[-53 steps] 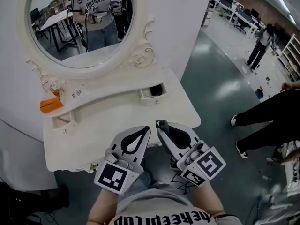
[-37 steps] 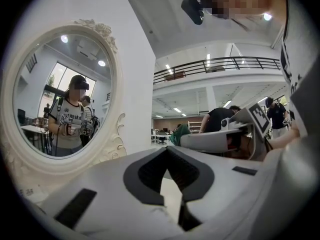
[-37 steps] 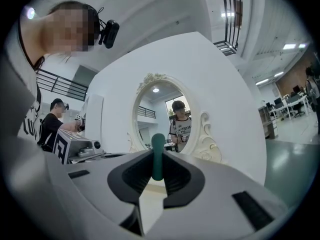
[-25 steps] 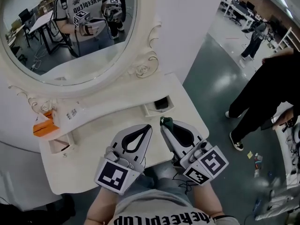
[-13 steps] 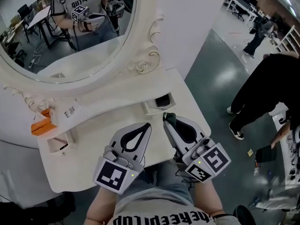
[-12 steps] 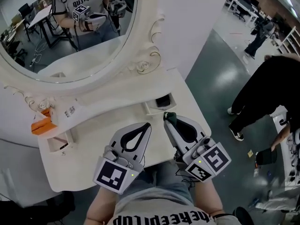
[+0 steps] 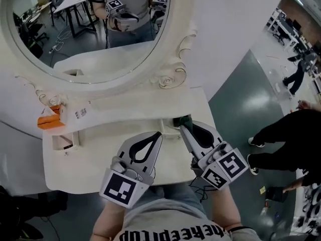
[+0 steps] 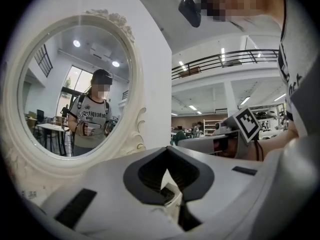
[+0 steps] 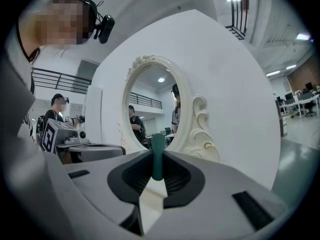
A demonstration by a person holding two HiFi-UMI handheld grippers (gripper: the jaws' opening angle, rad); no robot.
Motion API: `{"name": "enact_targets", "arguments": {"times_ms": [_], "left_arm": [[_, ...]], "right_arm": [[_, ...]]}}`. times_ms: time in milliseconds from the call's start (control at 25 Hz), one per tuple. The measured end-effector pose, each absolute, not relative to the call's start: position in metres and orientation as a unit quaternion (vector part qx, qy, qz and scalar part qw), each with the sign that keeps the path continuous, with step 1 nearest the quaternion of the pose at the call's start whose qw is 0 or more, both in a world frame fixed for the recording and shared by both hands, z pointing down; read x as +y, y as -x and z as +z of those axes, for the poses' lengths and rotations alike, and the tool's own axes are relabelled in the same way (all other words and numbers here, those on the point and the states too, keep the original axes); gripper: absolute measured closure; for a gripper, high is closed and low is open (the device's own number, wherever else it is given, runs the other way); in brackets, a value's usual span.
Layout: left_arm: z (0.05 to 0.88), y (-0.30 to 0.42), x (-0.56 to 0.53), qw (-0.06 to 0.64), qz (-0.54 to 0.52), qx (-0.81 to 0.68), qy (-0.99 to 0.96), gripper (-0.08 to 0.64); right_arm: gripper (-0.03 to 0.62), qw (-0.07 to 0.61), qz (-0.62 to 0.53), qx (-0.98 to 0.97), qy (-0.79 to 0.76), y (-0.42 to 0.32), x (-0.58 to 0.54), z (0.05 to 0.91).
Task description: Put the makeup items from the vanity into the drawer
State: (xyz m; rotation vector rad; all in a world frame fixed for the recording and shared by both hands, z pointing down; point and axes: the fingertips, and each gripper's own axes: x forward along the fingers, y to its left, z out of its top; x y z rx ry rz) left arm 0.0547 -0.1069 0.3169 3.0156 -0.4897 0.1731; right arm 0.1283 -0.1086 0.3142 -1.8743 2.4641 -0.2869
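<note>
green makeup item: slim and dark green, pinched at the tip of the right gripper
long axis: in the right gripper view it runs straight up and down between the two pads; its top end rises above the jaw tips and its lower end sits in the hollow behind them
pointing: in the head view the green makeup item juts past the gripper tip toward the mirror
where: at the small open drawer on the right of the vanity; I cannot tell whether it is inside the drawer or just above it
right gripper: jaws closed narrowly on the green item; the body slants over the vanity's front right corner, tip leaning left and away from the person, marker cube nearest the body
left gripper: jaws pressed together with nothing between them; it is held over the vanity's front edge, with its tip aimed away and slightly right
left gripper view: the left gripper has its tips meeting, with the mirror frame beyond
elsewhere: an orange item sits on the left shelf, well apart from both grippers
</note>
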Motion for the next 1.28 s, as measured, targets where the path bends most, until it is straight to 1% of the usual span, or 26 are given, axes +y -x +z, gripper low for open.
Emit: {"name": "enact_targets", "arguments": {"times_ms": [200, 560, 1280], "left_arm": [[0.32, -0.056, -0.117, 0.046, 0.056, -0.212, -0.975, 0.545], [0.332, -0.046, -0.128, 0.057, 0.064, -0.301, -0.95, 0.545], [0.351, -0.032, -0.127, 0.077, 0.078, -0.404, -0.908, 0.545]], "right_arm": [[0.525, -0.011, -0.098, 0.817, 0.569, -0.139, -0.128, 0.329], [0.525, -0.085, -0.109, 0.851, 0.507, -0.148, -0.157, 0.377], [0.517, -0.272, -0.132, 0.87, 0.39, -0.149, -0.169, 0.494]]}}
